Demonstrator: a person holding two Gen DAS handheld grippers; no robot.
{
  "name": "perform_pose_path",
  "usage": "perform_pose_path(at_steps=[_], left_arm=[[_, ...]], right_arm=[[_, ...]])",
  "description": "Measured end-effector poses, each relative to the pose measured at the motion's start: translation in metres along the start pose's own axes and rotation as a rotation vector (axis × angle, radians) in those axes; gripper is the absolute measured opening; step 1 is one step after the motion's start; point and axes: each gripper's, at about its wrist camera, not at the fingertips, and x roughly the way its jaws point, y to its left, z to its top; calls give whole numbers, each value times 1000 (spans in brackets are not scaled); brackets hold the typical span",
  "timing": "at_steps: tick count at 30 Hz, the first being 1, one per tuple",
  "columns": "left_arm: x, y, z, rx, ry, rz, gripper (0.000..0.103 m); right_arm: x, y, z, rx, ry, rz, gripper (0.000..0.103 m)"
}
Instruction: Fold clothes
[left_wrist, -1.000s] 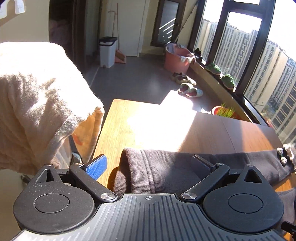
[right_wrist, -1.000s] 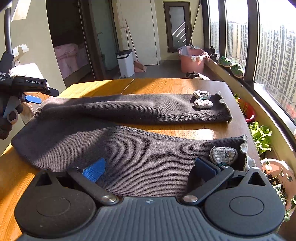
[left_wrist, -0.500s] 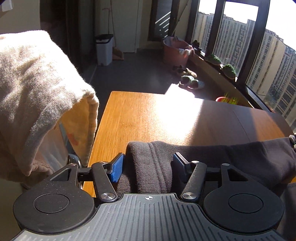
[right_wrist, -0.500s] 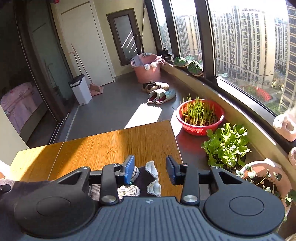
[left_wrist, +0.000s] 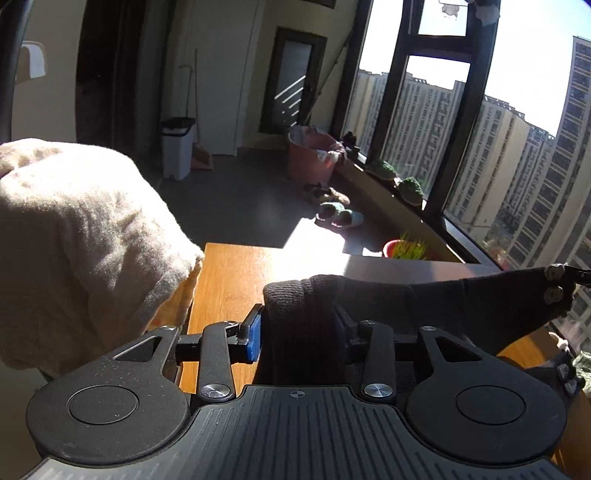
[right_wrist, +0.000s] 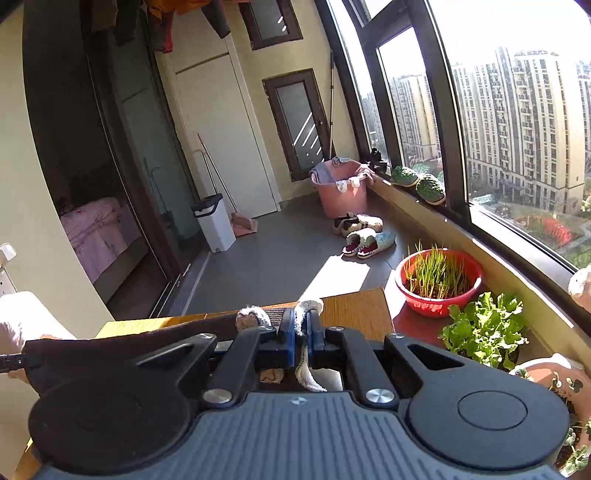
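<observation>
left wrist view first: we see our left gripper (left_wrist: 299, 326) clenched on a thick bunch of the dark knit garment (left_wrist: 424, 299), which is raised above the wooden table (left_wrist: 229, 280) and stretches off to the right, where its trimmed end with small pale decorations (left_wrist: 554, 284) hangs in the air. close on the left a cream cloth (left_wrist: 81, 236) bulks over something we cannot make out, its edge just beside the table's near-left corner and crowding that side. beyond the table's far edge the floor lies bare up to a white bin (left_wrist: 178, 147), a pink tub (left_wrist: 314, 155) and slippers (left_wrist: 340, 218) by the window ledge.

in the right wrist view, our right gripper (right_wrist: 300, 338) is pinched tight on the garment's pale trim (right_wrist: 308, 310), the dark fabric running left from it. past the table's right edge a red bowl of grass (right_wrist: 437, 284) and a leafy plant (right_wrist: 484, 328) stand near, between table and window wall, so that side is tight. the table's top beyond the fingers is sunlit and bare.
</observation>
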Motion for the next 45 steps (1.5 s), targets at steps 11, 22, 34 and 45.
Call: perform_pose_path(at_steps=[11, 22, 34, 45], left_arm=[[-90, 16, -98, -34, 101, -18, 46], [-66, -48, -73, -53, 29, -153, 90], [-3, -81, -106, -50, 150, -155, 98], [-8, -75, -106, -62, 136, -139, 100]], right_arm=[[-83, -21, -71, -18, 43, -151, 25], [-54, 15, -77, -95, 99, -67, 4], [-65, -9, -75, -101, 50, -200, 23], [-69, 35, -56, -223, -40, -29, 0]])
